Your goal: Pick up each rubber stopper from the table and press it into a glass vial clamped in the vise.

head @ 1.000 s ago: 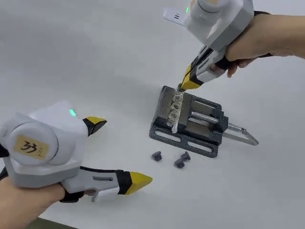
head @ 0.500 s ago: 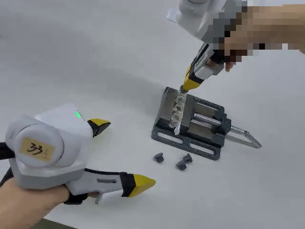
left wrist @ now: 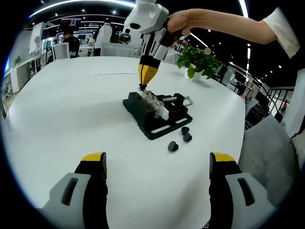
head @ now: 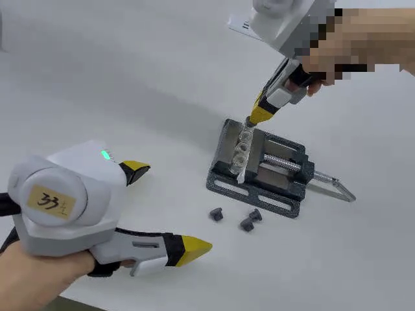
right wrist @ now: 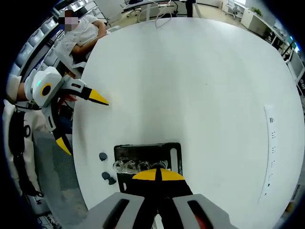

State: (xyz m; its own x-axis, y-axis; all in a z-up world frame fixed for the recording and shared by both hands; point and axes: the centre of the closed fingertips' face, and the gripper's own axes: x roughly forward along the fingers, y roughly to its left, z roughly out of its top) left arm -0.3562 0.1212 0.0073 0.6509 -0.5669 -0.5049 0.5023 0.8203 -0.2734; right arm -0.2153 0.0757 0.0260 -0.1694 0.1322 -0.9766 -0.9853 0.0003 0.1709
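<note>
On the white table (head: 130,78), which spreads broad and round with a potted plant (left wrist: 200,62) at its far edge and a flat white strip (right wrist: 270,143) lying off beyond the work, the left gripper (head: 178,207) hovers above the near left part of the surface. Its yellow-tipped jaws are spread wide with nothing between them, pointing across towards the vise and well apart from it. The right gripper (head: 251,120) comes down steeply from the far right, jaws drawn together to a single point that sits right at the far end of the row of vials. A small dark bit shows at that point, too small to tell what it is. The vise (head: 267,194), dark and squat, lies flat right of centre. Its long axis follows the screw, running from upper left to lower right in the head view, and the handle (head: 337,186) sticks out at the lower right. The glass vials (head: 241,150) stand upright with mouths up, clamped between its jaws in a row that runs across that axis, from far to near. Three rubber stoppers (head: 246,224) lie loose on the bare table just before the near side of the vise's base. One lies a little to the left of the other two, which are close together.
</note>
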